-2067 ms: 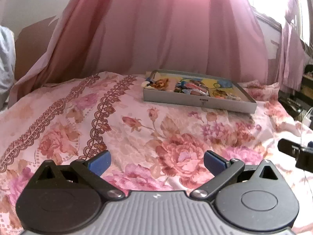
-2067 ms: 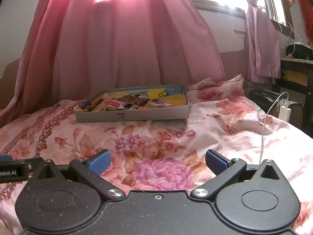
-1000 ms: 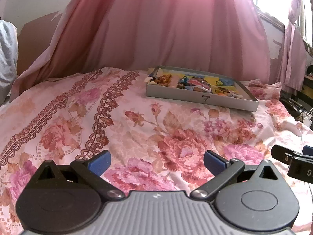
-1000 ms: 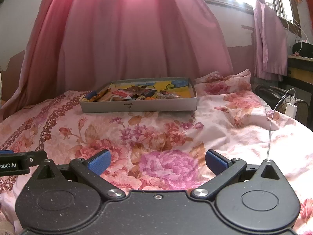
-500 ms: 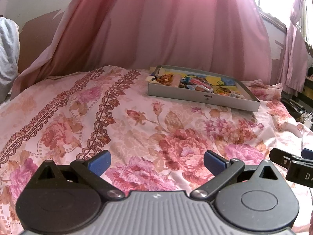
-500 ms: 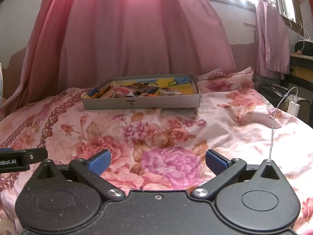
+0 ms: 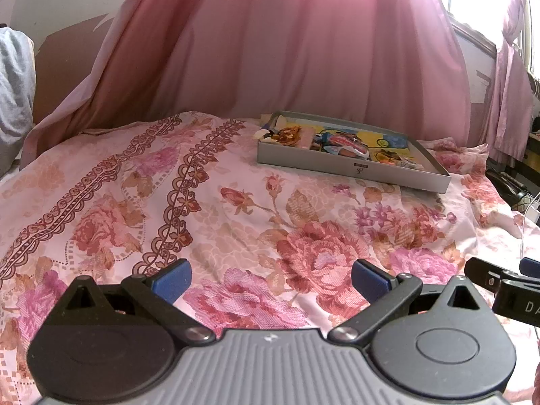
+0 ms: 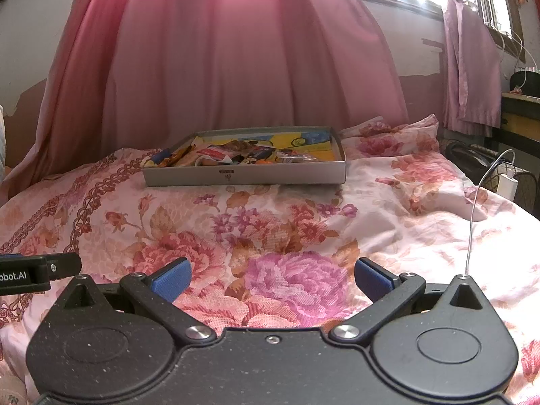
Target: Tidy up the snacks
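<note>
Left gripper (image 7: 268,278) spread wide, nothing between its blue pads; right gripper (image 8: 270,278) likewise, both low over the floral bedspread (image 7: 236,209). Snacks (image 8: 233,155) sit in the grey tray (image 8: 243,173) at twelve o'clock, well apart.

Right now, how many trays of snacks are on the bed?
1. A single grey tray holding a pile of snack packets sits on the floral bedspread near the pink curtain, ahead of both open grippers. Nothing suggests another, though the views miss part of the bed.
</note>
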The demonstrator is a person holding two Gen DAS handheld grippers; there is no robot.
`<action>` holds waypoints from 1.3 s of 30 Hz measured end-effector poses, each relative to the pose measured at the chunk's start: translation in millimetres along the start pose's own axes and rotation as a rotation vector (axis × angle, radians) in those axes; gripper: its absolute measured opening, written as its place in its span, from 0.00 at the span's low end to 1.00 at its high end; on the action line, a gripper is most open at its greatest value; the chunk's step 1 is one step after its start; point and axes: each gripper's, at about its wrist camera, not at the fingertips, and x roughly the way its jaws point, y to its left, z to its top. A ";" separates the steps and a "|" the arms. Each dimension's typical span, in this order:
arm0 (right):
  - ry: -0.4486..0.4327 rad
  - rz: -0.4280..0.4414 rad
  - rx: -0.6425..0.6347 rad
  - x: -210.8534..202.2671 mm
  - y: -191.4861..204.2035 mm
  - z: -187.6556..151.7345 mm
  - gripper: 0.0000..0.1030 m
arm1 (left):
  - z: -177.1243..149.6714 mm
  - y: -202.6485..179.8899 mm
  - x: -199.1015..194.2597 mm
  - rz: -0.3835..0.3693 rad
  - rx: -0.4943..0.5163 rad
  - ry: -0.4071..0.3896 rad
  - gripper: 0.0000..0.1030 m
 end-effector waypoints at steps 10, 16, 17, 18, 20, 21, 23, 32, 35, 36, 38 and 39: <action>0.002 0.001 -0.001 0.4 0.4 0.0 0.99 | 0.4 0.0 0.4 0.000 0.000 0.000 0.99; 0.003 0.001 -0.002 0.8 1.2 -1.6 0.99 | -0.8 0.7 -0.2 0.001 0.001 0.001 0.99; 0.003 0.001 -0.003 0.6 1.3 -1.7 0.99 | -0.7 0.8 0.0 0.001 0.001 0.000 0.99; 0.003 0.001 -0.003 0.8 1.0 -1.4 0.99 | -1.0 0.8 -0.1 0.003 0.001 0.000 0.99; 0.003 0.001 -0.003 0.9 0.9 -1.0 0.99 | -1.2 1.0 -0.1 0.003 0.000 0.001 0.99; 0.003 0.001 -0.003 0.9 0.9 -0.9 0.99 | -1.6 0.9 -0.1 0.004 0.000 0.002 0.99; 0.004 0.002 -0.004 1.2 1.1 -1.4 0.99 | -1.5 0.8 0.1 0.006 -0.001 0.003 0.99; 0.007 0.004 -0.005 1.7 1.5 -3.0 0.99 | -0.8 0.1 0.7 0.006 -0.002 0.009 0.99; 0.008 0.004 -0.005 2.2 1.7 -2.5 0.99 | -1.3 -0.6 0.5 0.008 0.001 0.013 0.99; 0.008 0.004 -0.006 2.0 1.7 -2.8 0.99 | -1.3 -0.9 0.4 0.010 0.002 0.019 0.99; 0.008 0.004 -0.005 2.1 1.8 -2.1 0.99 | -0.6 -1.5 0.4 0.020 0.006 0.033 0.99; 0.010 0.004 -0.006 1.7 1.9 -2.8 0.99 | 0.0 -1.9 0.4 0.029 0.011 0.039 0.99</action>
